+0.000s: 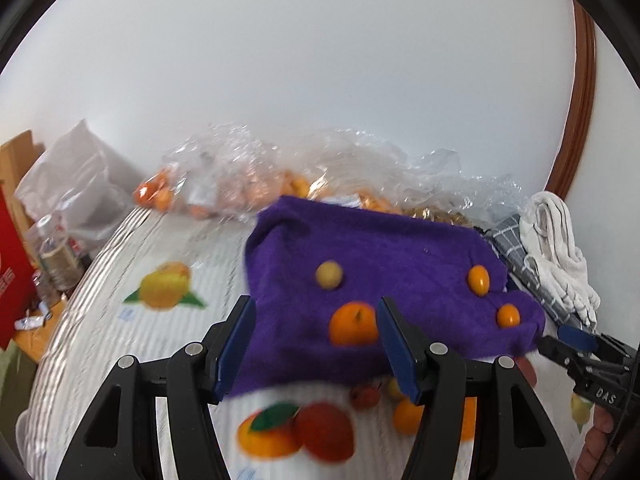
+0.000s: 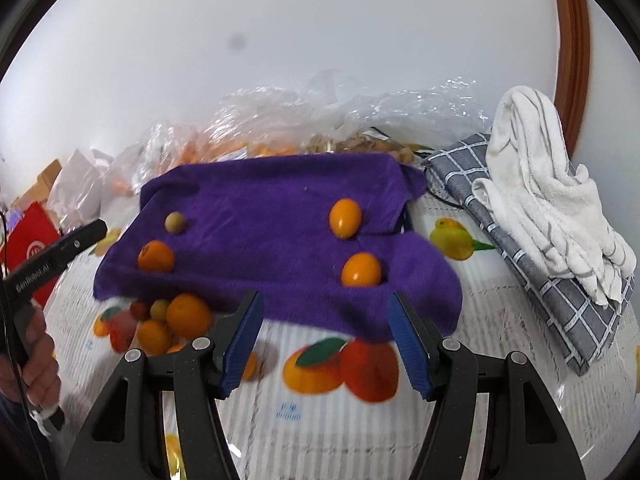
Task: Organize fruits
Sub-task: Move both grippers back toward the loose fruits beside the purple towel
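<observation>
I see the bench [image 2: 360, 440] under a fruit-print cover, with a purple towel [image 2: 260, 216] spread on it. On the towel lie an orange [image 2: 156, 256], two small oval orange fruits [image 2: 345, 218] [image 2: 361, 269] and a pale round fruit [image 2: 175, 223], all apart. More fruit [image 2: 176, 320] is piled just beside the towel's near edge. My left tool [image 1: 316, 344] and right tool [image 2: 326, 340] both gape with nothing between the pads
</observation>
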`<action>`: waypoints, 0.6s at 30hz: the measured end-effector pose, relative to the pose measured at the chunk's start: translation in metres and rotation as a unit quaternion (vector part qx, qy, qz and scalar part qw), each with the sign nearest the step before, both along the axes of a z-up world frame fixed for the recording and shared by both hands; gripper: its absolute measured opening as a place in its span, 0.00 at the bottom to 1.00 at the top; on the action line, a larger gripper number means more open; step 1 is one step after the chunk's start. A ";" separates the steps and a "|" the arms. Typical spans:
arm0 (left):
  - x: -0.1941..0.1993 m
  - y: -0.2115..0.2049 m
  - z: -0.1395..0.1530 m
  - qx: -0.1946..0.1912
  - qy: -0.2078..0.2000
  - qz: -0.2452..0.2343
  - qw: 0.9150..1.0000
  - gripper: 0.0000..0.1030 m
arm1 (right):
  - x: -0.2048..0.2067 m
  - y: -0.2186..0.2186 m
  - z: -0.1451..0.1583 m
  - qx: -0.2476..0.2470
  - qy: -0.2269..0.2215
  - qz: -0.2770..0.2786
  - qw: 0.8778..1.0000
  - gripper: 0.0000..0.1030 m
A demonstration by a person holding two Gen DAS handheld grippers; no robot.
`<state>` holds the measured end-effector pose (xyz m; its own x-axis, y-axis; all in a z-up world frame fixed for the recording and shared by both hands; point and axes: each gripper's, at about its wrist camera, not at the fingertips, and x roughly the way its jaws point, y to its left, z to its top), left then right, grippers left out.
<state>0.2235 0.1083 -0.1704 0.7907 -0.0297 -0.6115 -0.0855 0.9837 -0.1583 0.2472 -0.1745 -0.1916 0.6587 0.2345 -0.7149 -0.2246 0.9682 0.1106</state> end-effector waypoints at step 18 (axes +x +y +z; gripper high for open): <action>-0.047 0.028 -0.046 -0.061 0.058 0.020 0.996 0.58 | -0.007 0.037 -0.035 0.050 0.080 0.075 0.993 0.41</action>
